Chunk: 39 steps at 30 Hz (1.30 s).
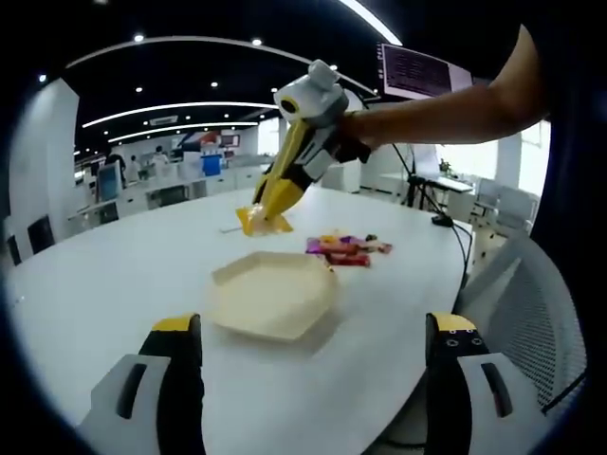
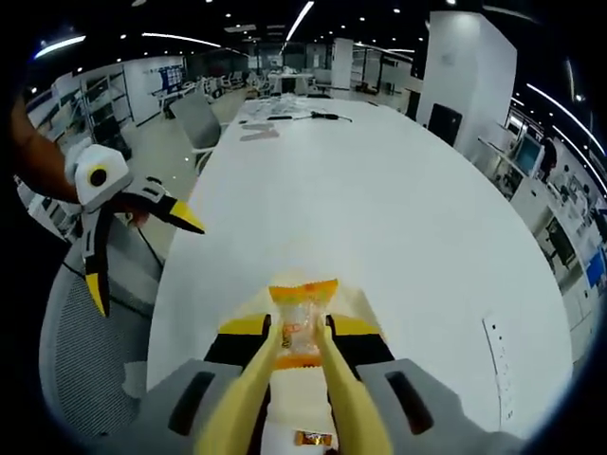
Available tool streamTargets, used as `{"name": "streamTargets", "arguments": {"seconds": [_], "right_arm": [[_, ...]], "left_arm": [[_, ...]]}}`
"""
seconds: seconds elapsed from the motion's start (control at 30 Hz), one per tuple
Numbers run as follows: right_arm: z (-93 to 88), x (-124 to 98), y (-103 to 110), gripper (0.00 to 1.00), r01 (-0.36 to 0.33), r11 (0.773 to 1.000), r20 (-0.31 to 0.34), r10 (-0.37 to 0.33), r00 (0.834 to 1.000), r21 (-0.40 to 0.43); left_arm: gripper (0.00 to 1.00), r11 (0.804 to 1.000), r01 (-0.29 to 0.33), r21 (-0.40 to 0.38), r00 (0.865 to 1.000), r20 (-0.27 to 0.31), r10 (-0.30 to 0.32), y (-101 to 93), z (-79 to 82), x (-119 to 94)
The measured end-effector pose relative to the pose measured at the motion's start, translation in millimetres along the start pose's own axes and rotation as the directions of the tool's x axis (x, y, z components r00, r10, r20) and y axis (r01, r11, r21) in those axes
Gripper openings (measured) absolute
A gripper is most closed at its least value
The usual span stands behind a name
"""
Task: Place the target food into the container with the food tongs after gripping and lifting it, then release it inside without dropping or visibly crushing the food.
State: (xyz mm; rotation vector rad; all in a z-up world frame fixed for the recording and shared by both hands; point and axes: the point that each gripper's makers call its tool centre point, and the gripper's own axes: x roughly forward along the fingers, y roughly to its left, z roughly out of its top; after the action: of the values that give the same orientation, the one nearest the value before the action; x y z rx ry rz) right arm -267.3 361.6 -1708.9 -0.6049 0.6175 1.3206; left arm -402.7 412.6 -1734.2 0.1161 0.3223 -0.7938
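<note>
Tongs (image 2: 302,379) pinch snack packet (image 2: 303,318) — contents blurred.

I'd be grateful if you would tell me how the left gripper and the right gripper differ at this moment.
The left gripper stands open with nothing between its jaws, while the right gripper is shut on yellow food tongs. Those tongs pinch an orange snack packet; the left gripper holds no tool. In the left gripper view the right gripper hangs above the white table, beyond the pale container. Both have yellow-tipped jaws.
</note>
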Motion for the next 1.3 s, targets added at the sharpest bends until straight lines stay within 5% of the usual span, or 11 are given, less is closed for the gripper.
{"name": "streamTargets", "arguments": {"seconds": [0.53, 1.3], "right_arm": [[-2.4, -3, 0, 0.24, -0.006, 1.0, 0.015, 0.006, 1.0, 0.004], [11.6, -30, -10, 0.24, 0.047, 0.999, 0.138, -0.05, 0.989, 0.025]], "left_arm": [[0.94, 1.0, 0.0, 0.003, 1.0, -0.001, 0.0, 0.1, -0.2, 0], [0.94, 1.0, 0.009, 0.006, 1.0, -0.011, -0.009, -2.5, -2.5, 1]]}}
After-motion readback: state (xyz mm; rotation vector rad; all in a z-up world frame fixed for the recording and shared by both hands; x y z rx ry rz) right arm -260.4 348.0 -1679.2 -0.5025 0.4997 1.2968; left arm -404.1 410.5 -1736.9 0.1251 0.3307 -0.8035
